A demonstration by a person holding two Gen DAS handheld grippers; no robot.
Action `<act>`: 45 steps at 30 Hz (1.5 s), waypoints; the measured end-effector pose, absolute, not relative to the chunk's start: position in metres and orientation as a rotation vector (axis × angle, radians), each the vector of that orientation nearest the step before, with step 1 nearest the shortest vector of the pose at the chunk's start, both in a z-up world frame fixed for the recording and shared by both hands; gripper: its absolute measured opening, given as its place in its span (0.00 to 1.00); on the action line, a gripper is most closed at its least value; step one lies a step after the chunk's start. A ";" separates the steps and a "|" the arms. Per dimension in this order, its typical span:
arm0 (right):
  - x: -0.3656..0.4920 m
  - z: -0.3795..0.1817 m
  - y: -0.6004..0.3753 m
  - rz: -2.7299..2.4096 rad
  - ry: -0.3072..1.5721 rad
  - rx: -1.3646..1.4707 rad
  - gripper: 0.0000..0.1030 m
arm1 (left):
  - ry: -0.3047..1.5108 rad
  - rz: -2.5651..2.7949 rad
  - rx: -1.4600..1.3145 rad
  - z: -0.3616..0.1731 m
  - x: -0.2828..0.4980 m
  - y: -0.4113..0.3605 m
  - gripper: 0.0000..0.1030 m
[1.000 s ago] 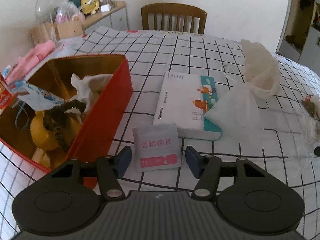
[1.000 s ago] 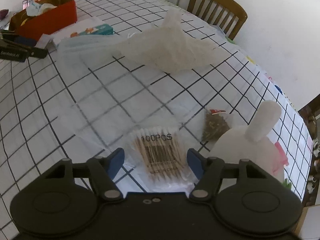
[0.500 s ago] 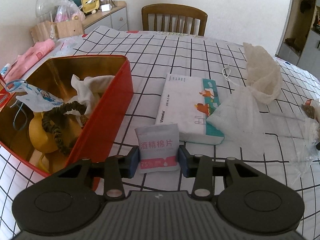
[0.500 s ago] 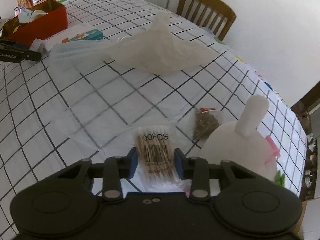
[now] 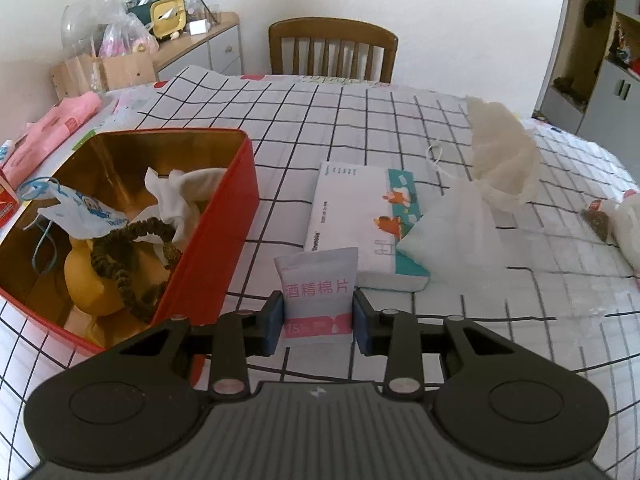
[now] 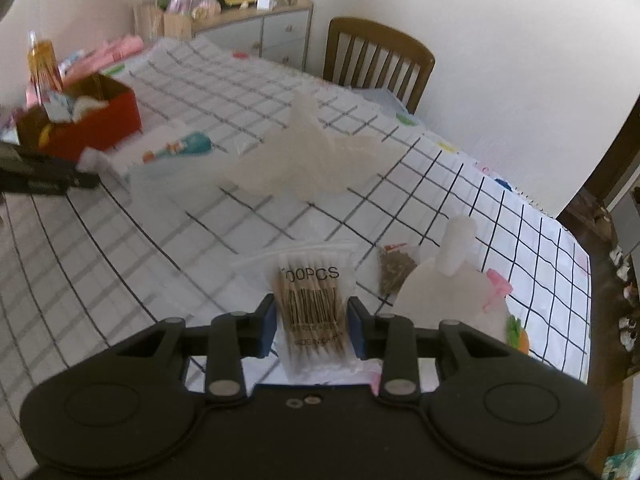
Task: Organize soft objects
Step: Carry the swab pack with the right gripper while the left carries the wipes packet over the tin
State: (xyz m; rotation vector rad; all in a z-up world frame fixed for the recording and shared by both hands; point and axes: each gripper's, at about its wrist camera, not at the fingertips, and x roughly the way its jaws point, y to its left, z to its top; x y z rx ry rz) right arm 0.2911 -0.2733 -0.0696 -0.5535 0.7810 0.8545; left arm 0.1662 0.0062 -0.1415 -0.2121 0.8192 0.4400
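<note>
My left gripper is shut on a white and pink alcohol-pad packet, lifted just off the cloth to the right of the red tin. The tin holds a brown scrunchie, white cloths and a yellow item. My right gripper is shut on a clear bag of cotton swabs and holds it above the table. The tin and my left gripper also show at the far left in the right wrist view.
A tissue pack, white gauze and a crumpled mesh bag lie on the checked cloth. A white plush and a small seed packet sit by my right gripper. A wooden chair stands beyond the table.
Both grippers closed from open onto their items. The left lifted the alcohol-pad packet; the right raised the cotton swab bag and tilted up toward the room.
</note>
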 end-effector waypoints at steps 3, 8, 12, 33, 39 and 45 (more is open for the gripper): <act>0.280 -0.058 -0.270 0.860 0.767 -0.526 0.34 | 0.804 0.418 -0.201 -0.133 0.163 0.004 0.34; 0.262 -0.042 -0.256 0.876 0.745 -0.495 0.34 | 0.774 0.379 -0.188 -0.115 0.156 0.002 0.34; 0.248 -0.028 -0.245 0.887 0.732 -0.456 0.34 | 0.754 0.351 -0.175 -0.100 0.149 0.002 0.34; 0.173 0.015 -0.138 1.044 0.687 -0.378 0.34 | 0.702 0.303 -0.178 -0.040 0.110 0.074 0.34; 0.155 0.015 -0.099 1.069 0.684 -0.370 0.34 | 0.712 0.294 -0.193 -0.036 0.100 0.107 0.34; 0.140 0.013 -0.058 1.072 0.685 -0.355 0.34 | 0.722 0.279 -0.186 -0.037 0.095 0.138 0.34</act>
